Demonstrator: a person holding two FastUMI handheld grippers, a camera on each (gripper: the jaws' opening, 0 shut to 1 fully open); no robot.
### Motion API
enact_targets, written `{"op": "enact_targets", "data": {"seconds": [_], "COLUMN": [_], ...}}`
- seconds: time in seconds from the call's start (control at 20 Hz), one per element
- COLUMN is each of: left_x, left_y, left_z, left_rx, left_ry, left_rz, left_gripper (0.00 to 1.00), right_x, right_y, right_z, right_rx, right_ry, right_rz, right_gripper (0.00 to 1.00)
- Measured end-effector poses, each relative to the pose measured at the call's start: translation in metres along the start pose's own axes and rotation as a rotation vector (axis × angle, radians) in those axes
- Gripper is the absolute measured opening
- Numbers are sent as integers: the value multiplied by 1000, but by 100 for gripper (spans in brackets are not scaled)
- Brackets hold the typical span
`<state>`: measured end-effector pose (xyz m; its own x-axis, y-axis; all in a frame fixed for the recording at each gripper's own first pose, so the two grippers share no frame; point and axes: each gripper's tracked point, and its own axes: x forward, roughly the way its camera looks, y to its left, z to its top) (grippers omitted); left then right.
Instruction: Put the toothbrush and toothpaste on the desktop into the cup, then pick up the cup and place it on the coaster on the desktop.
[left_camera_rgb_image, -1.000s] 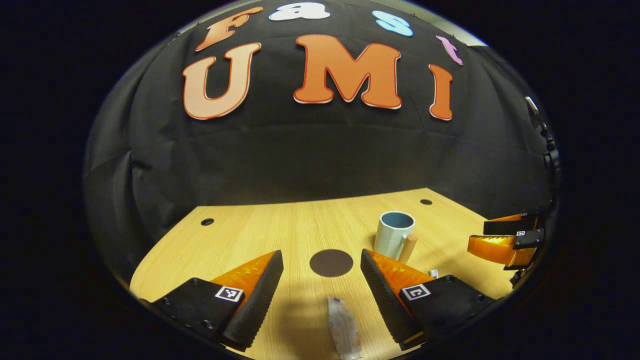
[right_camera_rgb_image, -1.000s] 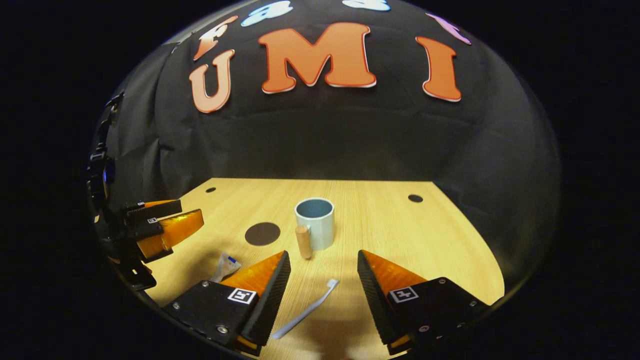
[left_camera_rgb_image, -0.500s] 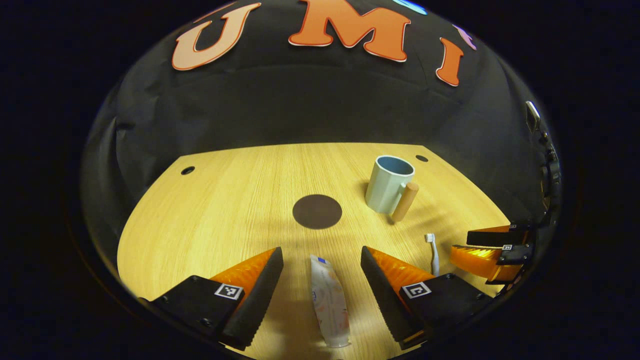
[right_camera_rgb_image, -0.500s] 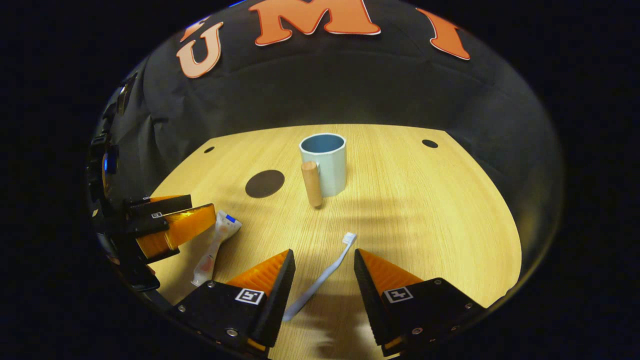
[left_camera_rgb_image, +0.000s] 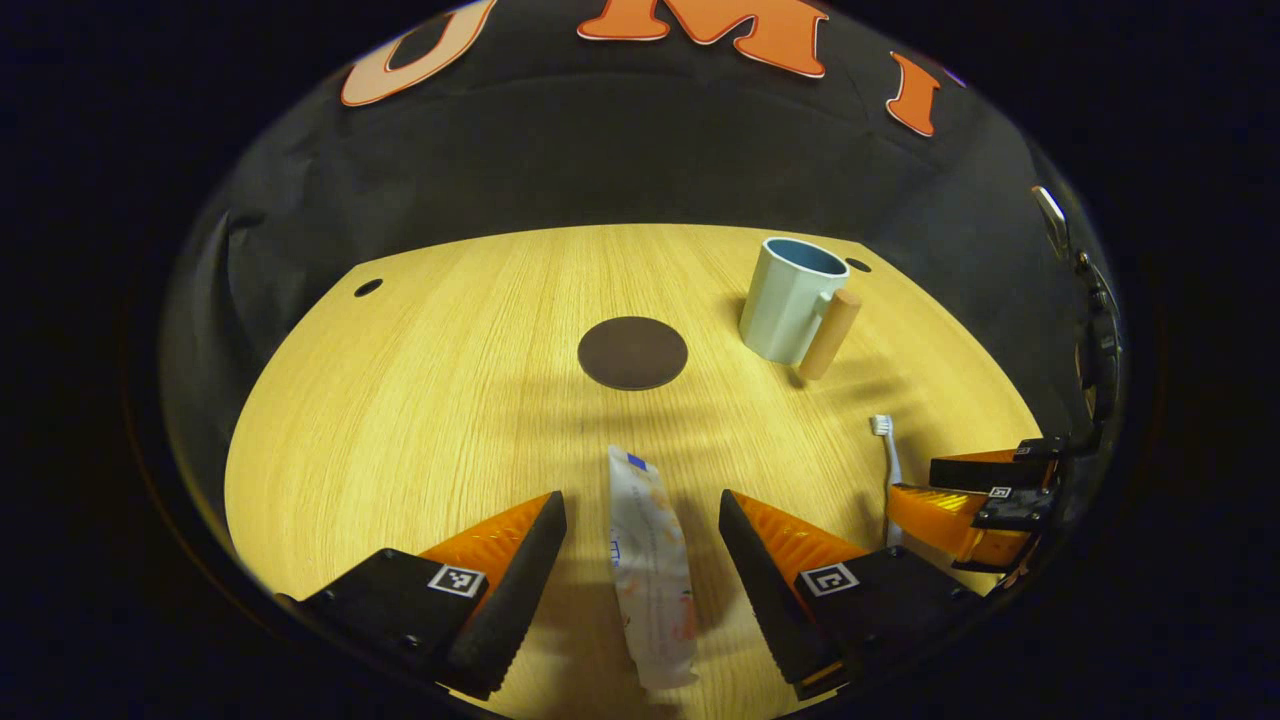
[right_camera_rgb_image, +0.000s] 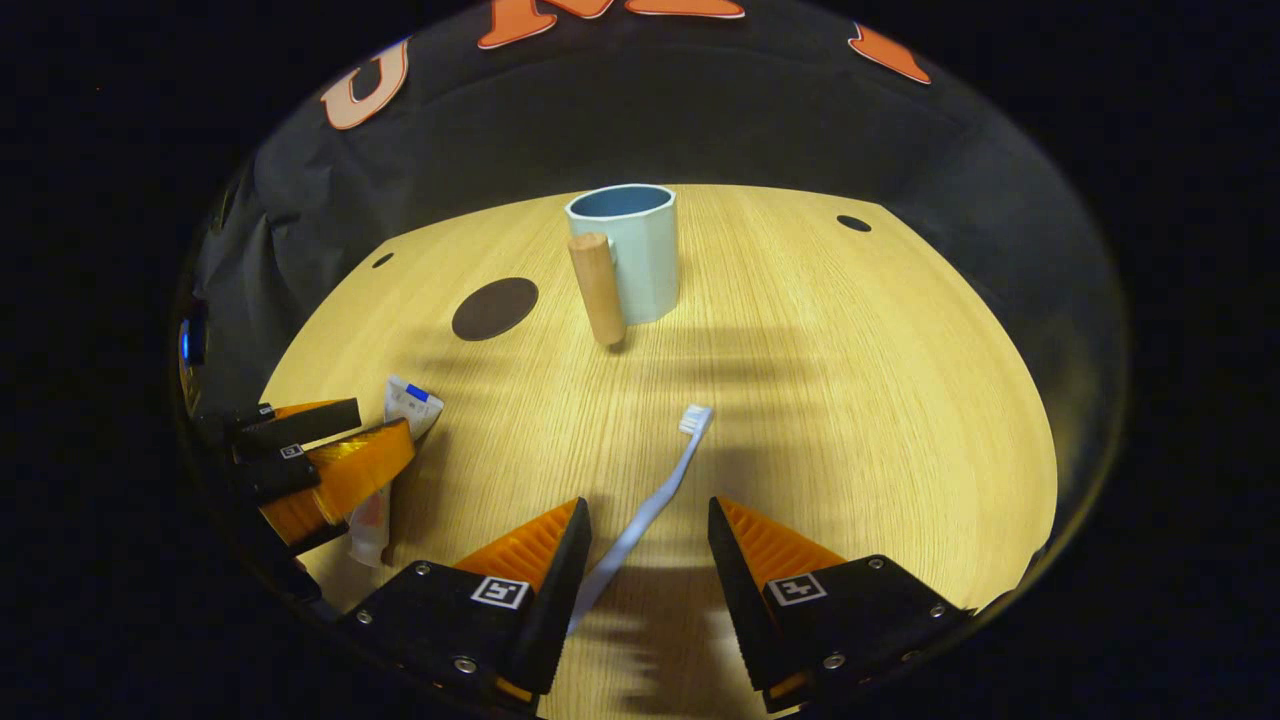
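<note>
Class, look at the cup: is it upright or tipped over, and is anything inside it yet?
Upright: the cup stands on its base, mouth up. Its visible interior looks empty; the toothbrush and toothpaste lie on the desk.

Left tool (left_camera_rgb_image: 640, 545) and right tool (right_camera_rgb_image: 648, 550) both hang low, tilted downward, fingers spread wide apart.

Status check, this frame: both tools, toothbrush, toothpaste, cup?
Left tool open, straddling toothpaste. Right tool open over toothbrush handle. Cup upright, empty, off coaster.
</note>
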<state>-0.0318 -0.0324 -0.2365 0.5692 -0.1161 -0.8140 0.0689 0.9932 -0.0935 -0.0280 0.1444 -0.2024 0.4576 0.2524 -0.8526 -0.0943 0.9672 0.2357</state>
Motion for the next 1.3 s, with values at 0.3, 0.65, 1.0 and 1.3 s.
{"op": "enact_targets", "data": {"seconds": [0.3,0.65,1.0,1.3], "left_x": [4,5,-19,-2], "left_y": [-6,1,-16,-18], "left_z": [-19,-5,11,6], "left_rx": [-26,-38,-30,-19], "left_ry": [53,74,48,40], "left_rz": [-6,14,10,22], "left_gripper": [98,61,51,51], "right_x": [9,10,16,16], "right_y": [3,6,11,8], "right_z": [-5,5,15,15], "right_rx": [37,-21,-72,-81], "right_ry": [40,9,-14,-15], "right_rz": [-30,-13,1,-33], "right_gripper": [44,17,5,11]}}
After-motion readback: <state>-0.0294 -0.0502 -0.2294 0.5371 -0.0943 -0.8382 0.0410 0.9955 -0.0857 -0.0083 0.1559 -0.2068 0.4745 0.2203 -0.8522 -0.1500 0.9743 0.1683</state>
